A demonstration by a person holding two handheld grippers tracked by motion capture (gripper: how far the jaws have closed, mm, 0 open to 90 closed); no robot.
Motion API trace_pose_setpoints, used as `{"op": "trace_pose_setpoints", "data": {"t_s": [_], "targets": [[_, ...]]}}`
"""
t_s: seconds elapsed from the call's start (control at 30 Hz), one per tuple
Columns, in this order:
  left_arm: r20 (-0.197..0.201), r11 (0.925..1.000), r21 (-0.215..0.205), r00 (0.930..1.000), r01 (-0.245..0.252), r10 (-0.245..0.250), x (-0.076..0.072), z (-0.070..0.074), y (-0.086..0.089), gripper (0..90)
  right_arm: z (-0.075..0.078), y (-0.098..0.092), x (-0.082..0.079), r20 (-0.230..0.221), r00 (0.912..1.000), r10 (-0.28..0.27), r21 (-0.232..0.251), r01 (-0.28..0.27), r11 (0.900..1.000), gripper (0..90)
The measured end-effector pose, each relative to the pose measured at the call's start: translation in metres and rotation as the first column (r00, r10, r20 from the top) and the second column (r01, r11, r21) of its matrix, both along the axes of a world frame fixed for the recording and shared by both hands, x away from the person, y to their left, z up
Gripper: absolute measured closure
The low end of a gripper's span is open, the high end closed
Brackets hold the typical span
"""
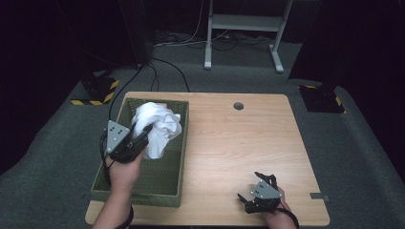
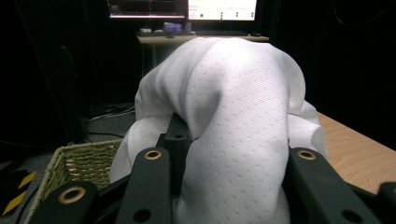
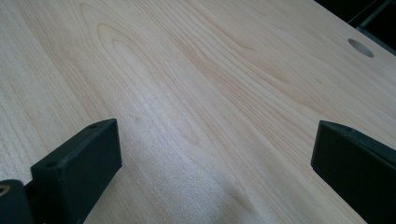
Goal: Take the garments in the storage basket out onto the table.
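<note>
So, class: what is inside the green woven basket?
A crumpled white cloth sits in the green woven basket, gripped by the left gripper. The near part of the basket floor shows bare; whatever lies beneath the cloth is covered.

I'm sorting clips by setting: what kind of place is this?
Probably a lab or recording workspace: dark surroundings, hazard-striped floor mounts, floor cables and lit monitors on a desk beyond the wooden table.

Left tongs (image 1: 143, 134) raised over basket (image 1: 177, 157), jaws clamped on white cloth (image 1: 160, 126), my forearm rising from basket's near end. Right tongs (image 1: 258, 191) low, well right of basket, jaws spread wide, nothing between.
</note>
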State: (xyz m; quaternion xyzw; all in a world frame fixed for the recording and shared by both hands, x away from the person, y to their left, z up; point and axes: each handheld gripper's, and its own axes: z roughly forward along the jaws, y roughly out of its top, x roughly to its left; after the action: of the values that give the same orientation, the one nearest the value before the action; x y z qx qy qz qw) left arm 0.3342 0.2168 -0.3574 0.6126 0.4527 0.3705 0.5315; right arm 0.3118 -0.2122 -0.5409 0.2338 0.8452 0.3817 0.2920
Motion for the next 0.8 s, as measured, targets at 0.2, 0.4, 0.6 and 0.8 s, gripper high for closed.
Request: {"op": "trace_pose_setpoints", "data": {"t_s": [0.2,0.4,0.6,0.8], "targets": [[0.020,1.0000,0.002,0.9998,0.008,-0.008,-0.002,0.004,-0.005,64.9,0.000,0.000,0.000,0.000,1.0000,-0.001,0.005,0.001,1.000,1.4],[0.033,0.9999,-0.002,0.9994,0.015,-0.015,-0.004,0.010,-0.008,64.9,0.000,0.000,0.000,0.000,1.0000,0.000,0.005,0.000,1.000,1.4],[0.050,0.9998,-0.010,0.9985,0.020,-0.019,-0.003,0.016,-0.014,64.9,0.000,0.000,0.000,0.001,1.0000,0.001,0.004,-0.001,1.000,1.4],[0.065,0.9996,-0.011,0.9976,0.026,-0.025,-0.002,0.022,-0.021,64.9,0.000,-0.001,0.000,0.002,1.0000,-0.001,0.006,0.001,1.000,1.4]]}}
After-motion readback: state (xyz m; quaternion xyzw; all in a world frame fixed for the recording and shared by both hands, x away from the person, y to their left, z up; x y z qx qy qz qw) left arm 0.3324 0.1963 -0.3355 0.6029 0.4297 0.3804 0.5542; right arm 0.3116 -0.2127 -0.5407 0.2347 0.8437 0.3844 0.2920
